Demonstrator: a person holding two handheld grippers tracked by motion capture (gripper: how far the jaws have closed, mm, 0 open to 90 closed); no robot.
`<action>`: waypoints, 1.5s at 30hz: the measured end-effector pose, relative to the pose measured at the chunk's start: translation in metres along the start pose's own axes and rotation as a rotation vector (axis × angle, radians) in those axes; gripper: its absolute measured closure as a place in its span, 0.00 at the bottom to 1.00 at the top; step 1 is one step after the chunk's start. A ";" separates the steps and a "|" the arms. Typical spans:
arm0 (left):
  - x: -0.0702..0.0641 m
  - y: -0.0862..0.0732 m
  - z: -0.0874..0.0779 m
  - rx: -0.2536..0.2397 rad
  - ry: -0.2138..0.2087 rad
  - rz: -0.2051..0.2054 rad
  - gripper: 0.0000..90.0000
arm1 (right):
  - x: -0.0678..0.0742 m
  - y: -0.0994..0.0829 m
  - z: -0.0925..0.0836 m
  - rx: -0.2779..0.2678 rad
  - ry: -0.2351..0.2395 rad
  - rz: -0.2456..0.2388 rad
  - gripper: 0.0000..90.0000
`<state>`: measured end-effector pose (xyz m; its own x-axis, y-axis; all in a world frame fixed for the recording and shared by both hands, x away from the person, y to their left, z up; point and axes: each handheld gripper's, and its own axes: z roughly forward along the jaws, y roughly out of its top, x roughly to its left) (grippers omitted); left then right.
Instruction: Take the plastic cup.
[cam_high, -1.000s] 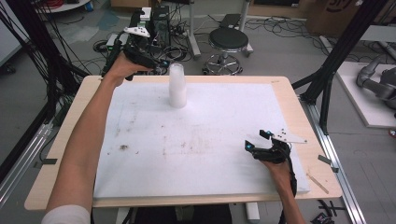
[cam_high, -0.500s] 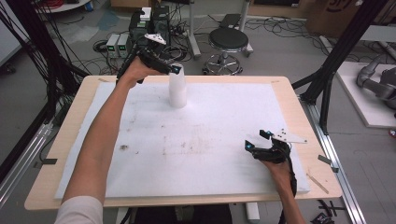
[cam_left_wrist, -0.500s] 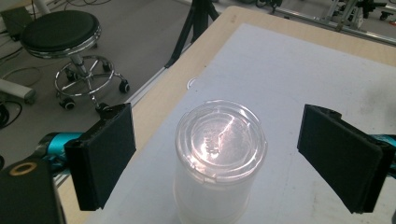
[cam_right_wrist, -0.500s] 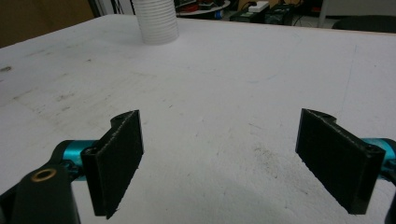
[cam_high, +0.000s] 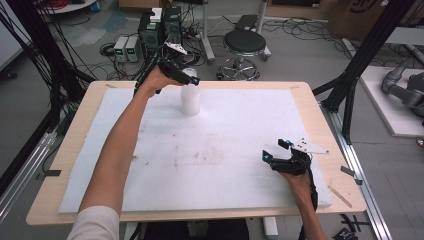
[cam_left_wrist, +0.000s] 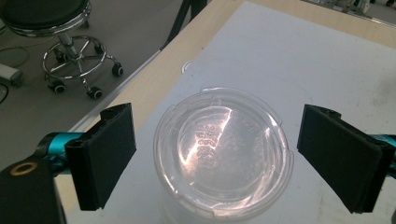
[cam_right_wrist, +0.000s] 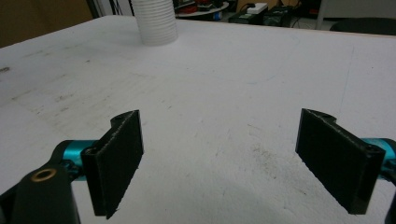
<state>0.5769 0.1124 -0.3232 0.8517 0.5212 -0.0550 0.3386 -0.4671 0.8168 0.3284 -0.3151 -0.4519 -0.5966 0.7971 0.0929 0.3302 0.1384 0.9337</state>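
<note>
Nearest the person, the right gripper (cam_high: 278, 156) rests low over the white mat (cam_high: 240, 165) toward the table's right front, its jaws spread wide with nothing but stained mat between them, as the right gripper view confirms. Across the bare middle of the mat, toward the far edge and left of centre, stands the stack of white cups (cam_high: 190, 99), upright and ribbed down its sides, capped with a clear plastic lid (cam_left_wrist: 223, 150). The left gripper (cam_high: 186, 80) hangs directly over the top of that stack; in the left gripper view its two black pads (cam_left_wrist: 103, 158) stand apart on either side of the round lid, each with a clear gap to the rim, so the claw is open and grips nothing yet. Judging by its look, the lid is thin, glossy plastic: very light, somewhat flexible and slick, and likely to buckle or pop sideways if squeezed hard. The stack beneath looks light and tall for its footprint, so a sideways nudge could tip it. The sensible hold appears to be across the lid's rim, pads on opposite edges, closing gently and lifting straight up; the small tab on the rim could also serve. Beyond the table's far edge sit a black stool (cam_high: 244, 46) and boxes of electronics (cam_high: 155, 27) on the floor.
</note>
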 end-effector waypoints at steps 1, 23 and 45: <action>0.000 -0.001 0.003 0.015 0.005 0.000 0.13 | -0.001 0.000 0.000 0.000 0.001 -0.004 0.16; -0.001 -0.007 0.013 0.080 0.003 -0.016 0.30 | 0.000 0.000 0.000 -0.004 -0.002 -0.005 0.16; -0.003 -0.005 0.007 0.098 0.029 0.002 0.39 | 0.000 0.000 0.000 -0.003 -0.005 -0.004 0.16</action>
<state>0.5759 0.1079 -0.3309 0.8411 0.5397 -0.0357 0.3754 -0.5351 0.7568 0.3284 -0.3157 -0.4519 -0.5945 0.7994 0.0874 0.3255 0.1399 0.9351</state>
